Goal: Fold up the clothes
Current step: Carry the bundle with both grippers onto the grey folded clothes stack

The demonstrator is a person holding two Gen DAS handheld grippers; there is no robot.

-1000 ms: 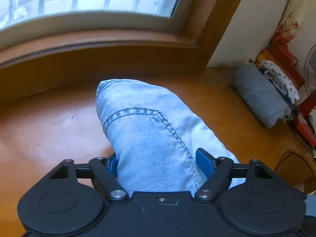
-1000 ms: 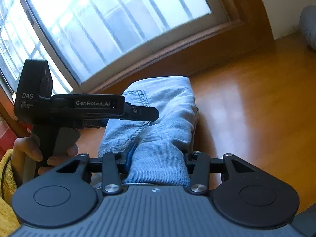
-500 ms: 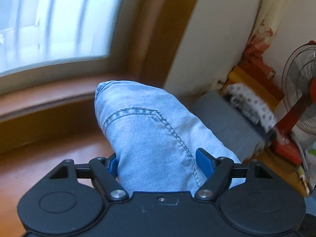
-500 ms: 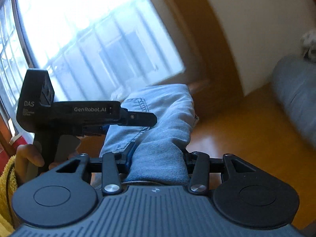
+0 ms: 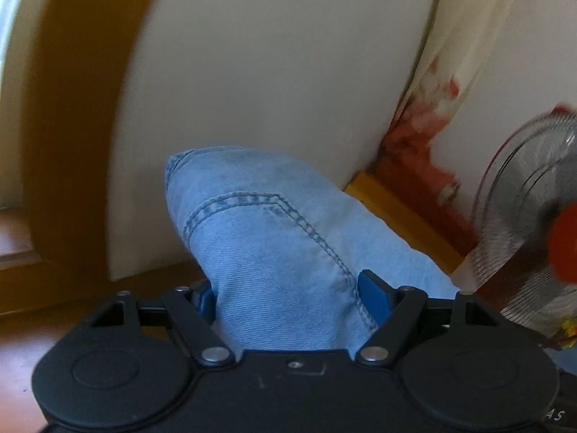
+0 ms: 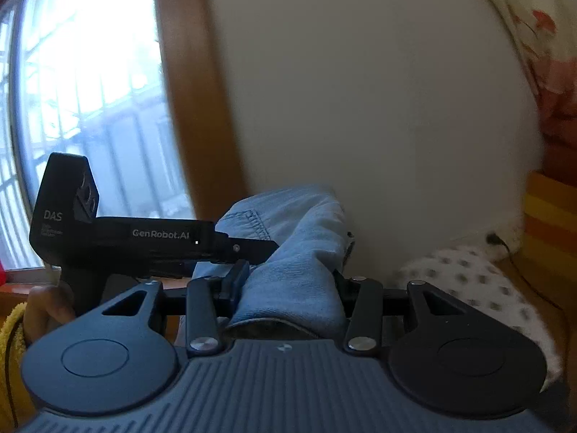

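A folded bundle of light blue jeans (image 5: 274, 252) fills the space between the blue pads of my left gripper (image 5: 288, 296), which is shut on it. In the right wrist view the same jeans (image 6: 292, 263) are clamped between the black fingers of my right gripper (image 6: 288, 285), also shut on the bundle. The left gripper's body (image 6: 144, 234) shows at the left of that view, held by a hand (image 6: 39, 310) in a yellow sleeve. The bundle hangs in the air in front of a white wall.
A wooden window frame (image 6: 194, 108) stands at the left. A standing fan (image 5: 530, 231) is at the right, beside a floral curtain (image 5: 443, 83) and a yellow-orange box (image 6: 551, 227). A white dotted cloth (image 6: 465, 278) lies low at the right. Brown floor (image 5: 21, 379) shows at lower left.
Both grippers have swung to the right with the jeans held between them. The window and floor slid out to the left; the wall, curtain and fan came into view.
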